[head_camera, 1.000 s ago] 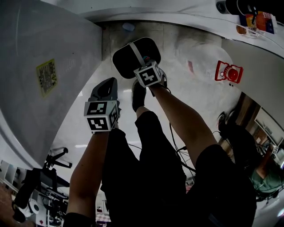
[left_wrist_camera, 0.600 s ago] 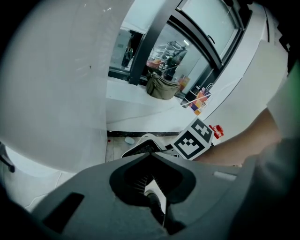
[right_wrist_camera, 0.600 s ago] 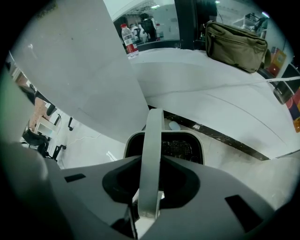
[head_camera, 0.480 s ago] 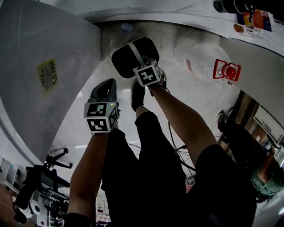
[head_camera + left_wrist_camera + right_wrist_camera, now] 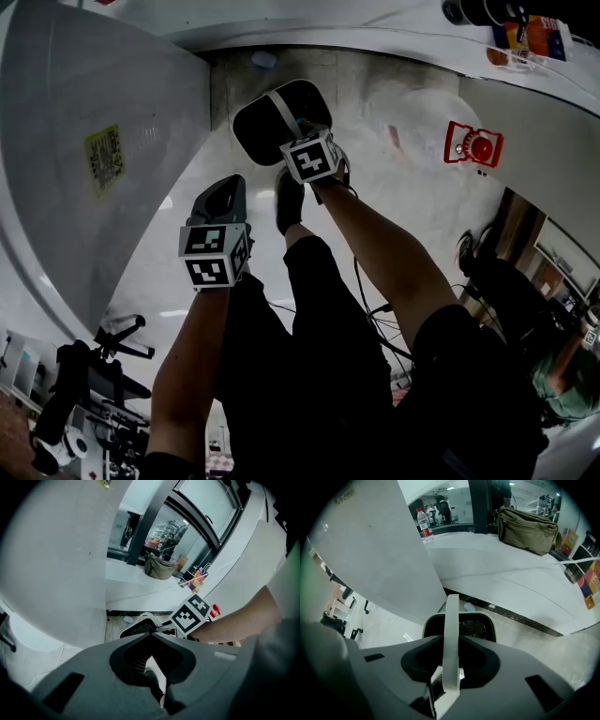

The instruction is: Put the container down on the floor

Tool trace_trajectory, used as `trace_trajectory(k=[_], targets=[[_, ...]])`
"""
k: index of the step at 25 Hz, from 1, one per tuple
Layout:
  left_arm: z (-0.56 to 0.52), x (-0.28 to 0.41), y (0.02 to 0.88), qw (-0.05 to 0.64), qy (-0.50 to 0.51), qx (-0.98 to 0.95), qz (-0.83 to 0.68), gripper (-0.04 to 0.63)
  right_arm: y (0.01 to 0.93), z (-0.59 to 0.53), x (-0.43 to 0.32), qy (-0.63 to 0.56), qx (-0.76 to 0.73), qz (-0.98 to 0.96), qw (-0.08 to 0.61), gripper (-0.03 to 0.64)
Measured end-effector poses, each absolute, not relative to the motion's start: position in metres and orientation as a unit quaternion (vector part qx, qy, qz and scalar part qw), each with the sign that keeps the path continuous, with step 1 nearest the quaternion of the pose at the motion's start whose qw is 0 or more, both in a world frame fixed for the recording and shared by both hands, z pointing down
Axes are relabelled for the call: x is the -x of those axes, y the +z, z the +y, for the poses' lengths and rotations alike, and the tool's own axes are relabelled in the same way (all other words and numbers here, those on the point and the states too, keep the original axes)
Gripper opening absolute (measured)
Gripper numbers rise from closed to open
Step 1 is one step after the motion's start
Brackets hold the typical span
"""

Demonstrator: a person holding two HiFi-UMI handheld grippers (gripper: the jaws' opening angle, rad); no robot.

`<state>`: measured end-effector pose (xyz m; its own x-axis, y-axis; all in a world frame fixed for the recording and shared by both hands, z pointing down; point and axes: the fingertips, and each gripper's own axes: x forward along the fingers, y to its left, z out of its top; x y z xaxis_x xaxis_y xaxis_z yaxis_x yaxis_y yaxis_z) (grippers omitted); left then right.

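A black container point(image 5: 267, 122) with a white strap handle point(image 5: 285, 111) sits on the pale floor beside my shoe. My right gripper point(image 5: 302, 133) is at that handle. In the right gripper view the handle point(image 5: 451, 634) runs up between the jaws, which are opening and stand loose around it, with the container's dark inside point(image 5: 474, 627) just beyond. My left gripper point(image 5: 223, 194) hangs lower left of the container, apart from it and shut with nothing in it. From the left gripper view the container point(image 5: 137, 626) lies ahead, next to the right gripper's marker cube point(image 5: 190, 615).
A large white curved panel point(image 5: 94, 112) with a yellow label point(image 5: 105, 161) rises at the left. A red fitting point(image 5: 473, 145) is on the white wall at the right. My legs and cables point(image 5: 375, 314) fill the lower middle; dark equipment point(image 5: 80, 403) stands at the bottom left.
The whole view has drifted slightly. The container and both grippers keep their places relative to each other.
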<state>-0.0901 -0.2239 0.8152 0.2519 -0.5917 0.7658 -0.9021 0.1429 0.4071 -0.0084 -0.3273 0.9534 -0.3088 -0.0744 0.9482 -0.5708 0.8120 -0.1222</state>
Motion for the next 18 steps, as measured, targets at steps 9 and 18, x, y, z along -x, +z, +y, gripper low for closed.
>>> trace_trajectory(k=[9,18], targets=[[-0.213,0.093,0.81,0.464,0.189,-0.624,-0.599,0.009,0.952,-0.319,0.013,0.212,-0.2,-0.783,0.549,0.083],[-0.209,0.094,0.801,0.456,0.192,-0.625,-0.604,0.009,0.94,-0.313,0.002,0.229,-0.209,-0.786,0.535,0.14]])
